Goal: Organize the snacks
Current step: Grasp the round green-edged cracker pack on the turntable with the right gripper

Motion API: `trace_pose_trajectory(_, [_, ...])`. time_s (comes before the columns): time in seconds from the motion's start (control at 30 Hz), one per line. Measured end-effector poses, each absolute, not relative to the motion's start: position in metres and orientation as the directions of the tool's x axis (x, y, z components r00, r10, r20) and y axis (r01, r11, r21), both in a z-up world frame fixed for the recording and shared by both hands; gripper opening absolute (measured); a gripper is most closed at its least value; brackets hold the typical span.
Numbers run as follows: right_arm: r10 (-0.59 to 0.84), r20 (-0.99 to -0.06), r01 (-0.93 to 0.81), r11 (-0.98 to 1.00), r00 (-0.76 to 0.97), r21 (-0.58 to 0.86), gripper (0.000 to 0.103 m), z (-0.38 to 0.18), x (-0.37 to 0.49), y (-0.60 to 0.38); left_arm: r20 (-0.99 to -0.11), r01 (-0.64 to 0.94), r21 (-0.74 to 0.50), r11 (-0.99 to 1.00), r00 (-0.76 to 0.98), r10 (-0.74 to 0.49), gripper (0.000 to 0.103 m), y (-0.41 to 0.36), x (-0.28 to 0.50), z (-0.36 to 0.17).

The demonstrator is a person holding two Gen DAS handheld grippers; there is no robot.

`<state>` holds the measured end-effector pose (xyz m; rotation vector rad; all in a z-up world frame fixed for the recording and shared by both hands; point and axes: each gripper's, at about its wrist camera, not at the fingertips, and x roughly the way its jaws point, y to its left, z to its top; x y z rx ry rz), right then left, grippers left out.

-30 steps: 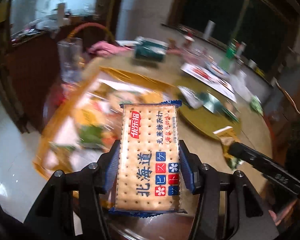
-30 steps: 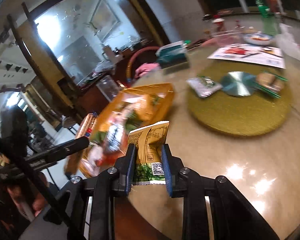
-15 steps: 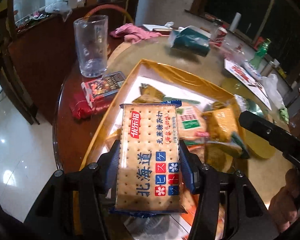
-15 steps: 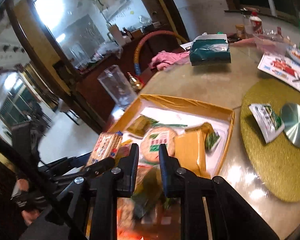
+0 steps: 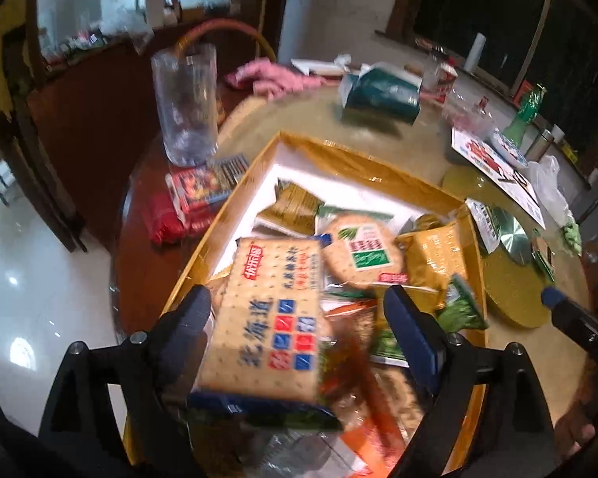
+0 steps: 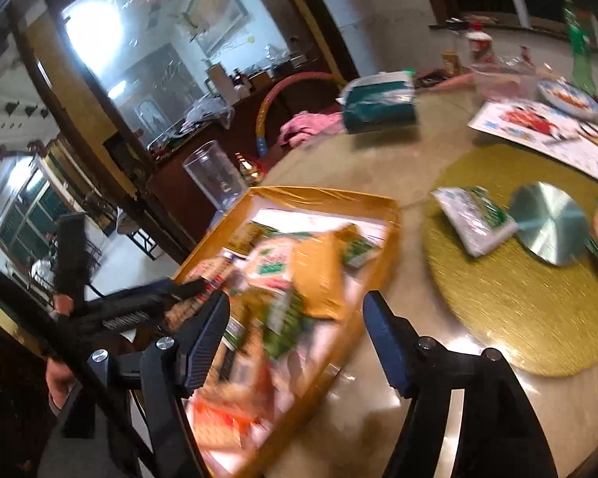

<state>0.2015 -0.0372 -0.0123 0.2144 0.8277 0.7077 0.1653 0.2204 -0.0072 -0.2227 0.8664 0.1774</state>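
In the left wrist view my left gripper [image 5: 295,310] hangs over the gold tray [image 5: 339,151], its jaws opening. The cracker packet [image 5: 267,318] with blue and red squares lies tilted between them, and neither pad presses it. Below lie a round cracker packet [image 5: 362,251], a gold packet [image 5: 434,255] and a green packet [image 5: 462,306]. In the right wrist view my right gripper [image 6: 297,310] is over the tray's [image 6: 378,203] near right side. Its jaws are opening with nothing gripped, and a blurred green and gold packet [image 6: 287,314] lies in the tray beneath.
A tall glass [image 5: 185,107] and red packets [image 5: 179,207] stand left of the tray. Behind it are a teal tissue pack [image 5: 378,91] and pink cloth [image 5: 271,79]. On the right, a round gold mat [image 6: 518,286] carries a white-green packet [image 6: 474,219] and a silver disc [image 6: 550,223].
Both grippers came over the tray. The left jaws spread and the cracker packet tipped loose. The right gripper let go of its green and gold packet and now stands wide.
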Motion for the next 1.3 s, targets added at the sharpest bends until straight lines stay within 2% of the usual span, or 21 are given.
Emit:
trace_pose_trajectory(0.13, [0.631, -0.607, -0.424, 0.775, 0.483, 0.468, 0.07, -0.026, 0.203, -0.094, -0.716, -0.223, -0.072, 0.972, 0.69, 0.105, 0.089, 0.177, 0.144, 0.016])
trace_pose_trajectory(0.23, [0.608, -0.611, -0.334, 0.792, 0.507, 0.51, 0.07, -0.04, 0.21, -0.145, -0.68, -0.126, -0.085, 0.988, 0.733, 0.035, 0.091, 0.131, 0.124, 0.029])
trace_pose_trajectory(0.4, [0.513, -0.661, -0.152, 0.838, 0.547, 0.524, 0.07, -0.058, 0.224, -0.217, -0.72, 0.08, -0.159, 0.984, 0.673, -0.171, 0.092, 0.059, 0.118, 0.022])
trace_pose_trajectory(0.53, [0.433, -0.703, -0.016, 0.857, 0.565, 0.515, 0.07, -0.071, 0.24, -0.253, -0.756, 0.135, -0.123, 0.983, 0.63, -0.181, 0.092, 0.019, 0.121, 0.009])
trace_pose_trajectory(0.67, [0.414, -0.723, 0.038, 0.854, 0.554, 0.519, 0.07, -0.08, 0.257, -0.263, -0.773, 0.143, -0.096, 0.985, 0.613, -0.164, 0.092, 0.01, 0.118, -0.002])
trace_pose_trajectory(0.97, [0.397, -0.737, 0.155, 0.817, 0.547, 0.555, 0.071, -0.083, 0.314, -0.259, -0.789, 0.102, -0.171, 0.98, 0.581, -0.199, 0.092, 0.019, 0.103, -0.019])
trace_pose_trajectory(1.03, [0.406, -0.735, 0.194, 0.791, 0.543, 0.58, 0.08, -0.082, 0.334, -0.261, -0.79, 0.096, -0.177, 0.98, 0.58, -0.199, 0.092, 0.023, 0.104, -0.022])
trace_pose_trajectory(1.2, [0.3, -0.803, 0.259, 0.839, 0.515, 0.479, 0.086, -0.079, 0.375, -0.246, -0.787, 0.069, -0.208, 0.976, 0.58, -0.209, 0.092, 0.034, 0.104, -0.023])
trace_pose_trajectory(1.3, [0.134, -0.859, 0.242, 0.928, 0.494, 0.284, 0.087, -0.078, 0.384, -0.222, -0.79, 0.047, -0.214, 0.976, 0.579, -0.201, 0.092, 0.039, 0.105, -0.025])
